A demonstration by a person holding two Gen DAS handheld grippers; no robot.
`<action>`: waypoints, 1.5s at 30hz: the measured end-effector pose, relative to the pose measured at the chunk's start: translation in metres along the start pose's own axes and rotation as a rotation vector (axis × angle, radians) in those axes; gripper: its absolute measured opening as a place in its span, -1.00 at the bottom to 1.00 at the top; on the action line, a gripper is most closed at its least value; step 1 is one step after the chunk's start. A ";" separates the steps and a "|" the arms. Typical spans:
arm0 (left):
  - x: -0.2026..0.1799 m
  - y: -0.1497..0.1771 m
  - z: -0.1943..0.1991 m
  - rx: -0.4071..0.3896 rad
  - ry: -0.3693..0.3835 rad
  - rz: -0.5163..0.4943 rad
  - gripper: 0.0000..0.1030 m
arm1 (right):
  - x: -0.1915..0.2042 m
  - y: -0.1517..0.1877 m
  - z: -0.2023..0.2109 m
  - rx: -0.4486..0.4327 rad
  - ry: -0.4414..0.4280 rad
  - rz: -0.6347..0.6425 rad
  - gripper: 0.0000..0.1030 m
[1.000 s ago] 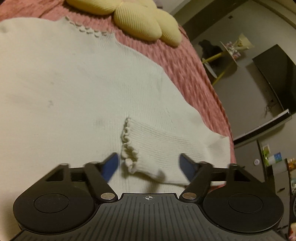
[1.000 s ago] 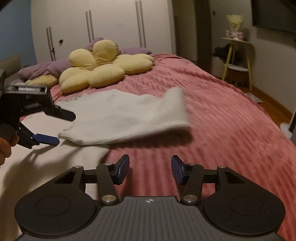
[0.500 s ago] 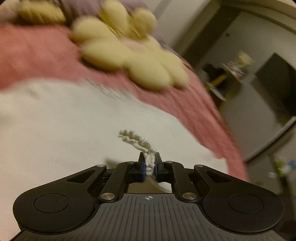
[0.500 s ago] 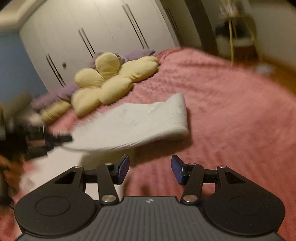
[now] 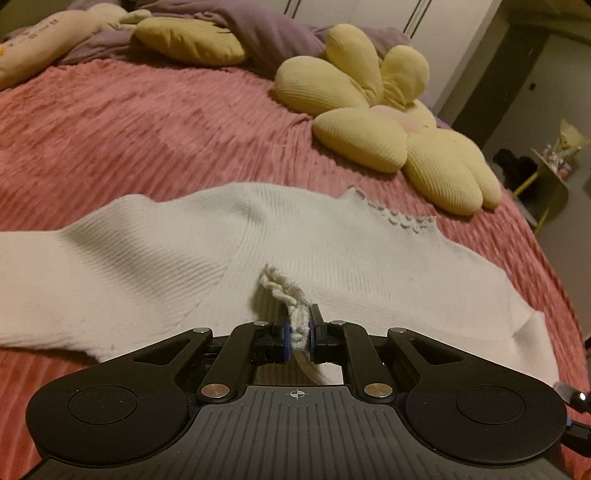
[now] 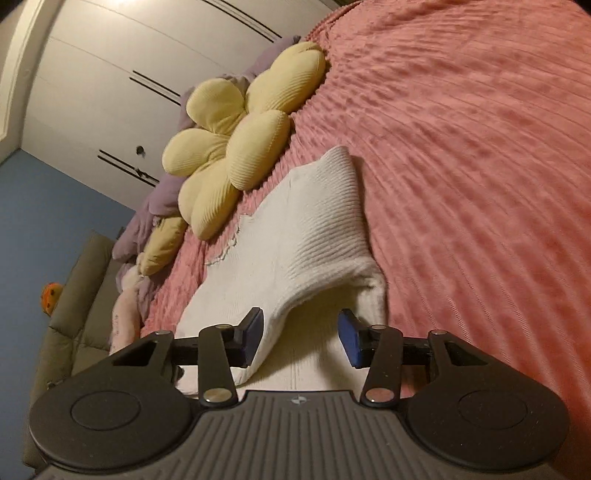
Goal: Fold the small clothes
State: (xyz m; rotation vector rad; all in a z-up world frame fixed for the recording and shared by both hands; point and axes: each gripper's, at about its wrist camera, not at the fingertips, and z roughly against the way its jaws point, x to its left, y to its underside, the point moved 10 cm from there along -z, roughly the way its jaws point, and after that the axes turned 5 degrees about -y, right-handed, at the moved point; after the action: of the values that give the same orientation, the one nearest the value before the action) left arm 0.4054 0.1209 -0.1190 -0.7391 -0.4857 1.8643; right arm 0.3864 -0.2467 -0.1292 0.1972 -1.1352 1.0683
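A cream knit sweater (image 5: pixel 332 251) lies spread on the pink bedspread (image 5: pixel 129 129). My left gripper (image 5: pixel 298 325) is shut on the sleeve's scalloped cuff (image 5: pixel 282 293), which sticks up out of the pads over the sweater's chest. In the right wrist view the same sweater (image 6: pixel 314 229) shows a raised fold (image 6: pixel 332 284) at its near side. My right gripper (image 6: pixel 303 332) is rolled to one side with its jaws closing. That fold lies between them and the pads do not press it from both sides.
A yellow flower-shaped cushion (image 5: pixel 388 122) and a purple blanket (image 5: pixel 258 33) lie at the head of the bed. White wardrobe doors (image 6: pixel 110 74) and a grey armchair (image 6: pixel 81 295) stand beyond. A yellow side table (image 5: pixel 546 184) is at the bed's right side.
My left gripper shut on the sleeve cuff and carried it across the sweater. My right gripper rolled and moved in until the sweater's raised fold came between its jaws.
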 end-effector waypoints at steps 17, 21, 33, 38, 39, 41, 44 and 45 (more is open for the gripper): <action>0.039 -0.012 -0.013 -0.068 -0.049 0.040 -0.79 | -0.011 -0.003 -0.029 -0.065 0.099 -0.016 -0.70; 0.044 -0.014 -0.011 -0.082 -0.031 0.087 -0.79 | -0.007 -0.007 -0.028 -0.077 0.142 0.070 -0.86; 0.049 -0.006 -0.003 -0.065 -0.081 0.022 -0.01 | -0.001 -0.008 -0.021 -0.078 0.263 0.259 -0.72; 0.055 -0.008 0.019 -0.086 -0.075 0.034 0.03 | 0.016 0.006 0.000 -0.064 0.280 0.371 -0.46; 0.053 -0.006 0.019 -0.079 -0.066 0.039 0.13 | 0.020 0.008 0.003 -0.072 0.289 0.402 -0.46; 0.046 0.000 0.015 -0.052 -0.067 0.040 0.24 | 0.029 0.013 0.002 -0.083 0.291 0.451 -0.46; 0.041 0.011 0.004 -0.022 -0.115 0.020 0.28 | 0.044 0.018 -0.011 -0.070 0.296 0.525 -0.48; 0.039 0.012 0.003 -0.029 -0.134 0.000 0.28 | 0.049 0.019 -0.016 -0.074 0.305 0.562 -0.50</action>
State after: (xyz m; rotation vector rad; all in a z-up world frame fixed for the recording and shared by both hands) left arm 0.3839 0.1520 -0.1349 -0.6356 -0.5995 1.9185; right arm 0.3831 -0.1983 -0.1040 -0.3561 -0.9681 1.4875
